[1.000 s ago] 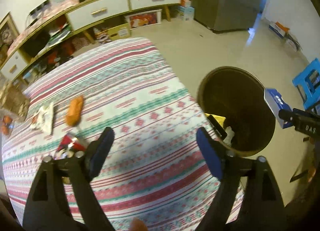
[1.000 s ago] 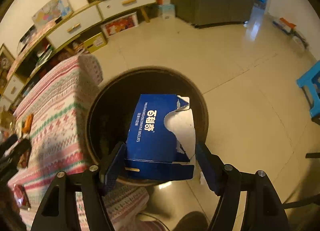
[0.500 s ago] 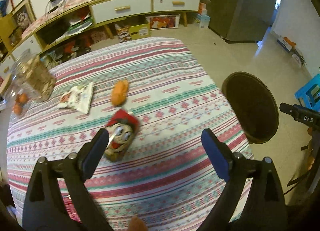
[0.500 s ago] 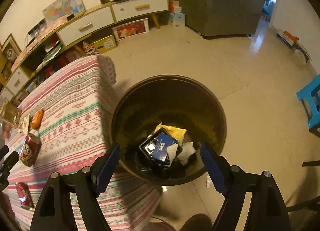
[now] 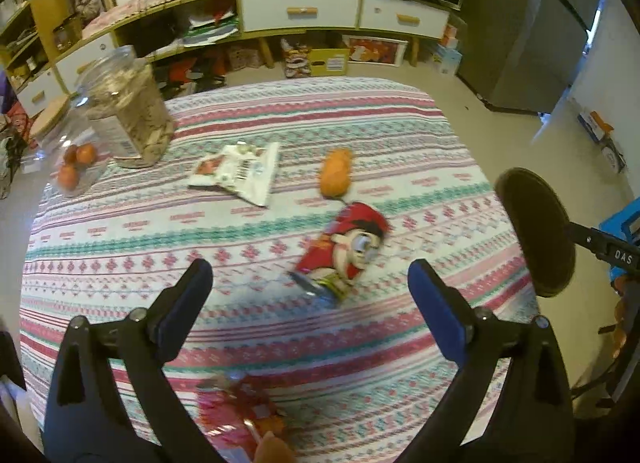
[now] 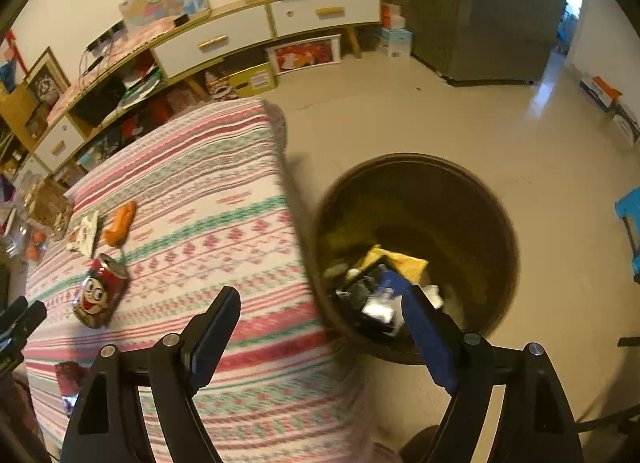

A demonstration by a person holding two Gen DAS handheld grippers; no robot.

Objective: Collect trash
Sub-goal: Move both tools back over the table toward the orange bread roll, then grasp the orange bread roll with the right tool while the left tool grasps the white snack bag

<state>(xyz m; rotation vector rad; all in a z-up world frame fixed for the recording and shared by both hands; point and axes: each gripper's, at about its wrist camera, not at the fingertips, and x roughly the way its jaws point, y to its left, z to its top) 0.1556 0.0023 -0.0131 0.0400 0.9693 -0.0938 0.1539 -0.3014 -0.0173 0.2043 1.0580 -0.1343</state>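
Observation:
A crushed red can (image 5: 344, 249) with a cartoon face lies on the striped tablecloth (image 5: 160, 231); it also shows in the right wrist view (image 6: 100, 293). My left gripper (image 5: 310, 283) is open and empty, just short of the can. An orange wrapper (image 5: 335, 173) and a white snack packet (image 5: 240, 173) lie beyond it. A red wrapper (image 5: 236, 411) lies at the near edge. My right gripper (image 6: 320, 319) is open and empty over the table edge, beside the brown trash bin (image 6: 496, 231), which holds a blue box (image 6: 390, 287) and other trash.
A glass jar (image 5: 128, 111) and a clear bag of oranges (image 5: 74, 165) stand at the table's far left. The bin (image 5: 536, 235) sits on the floor right of the table. A blue stool (image 6: 630, 227) is at the far right. Cabinets line the back wall.
The right gripper let go of the blue box, which fell into the bin, then swung left toward the table. The left gripper swung left from the bin side toward the red can.

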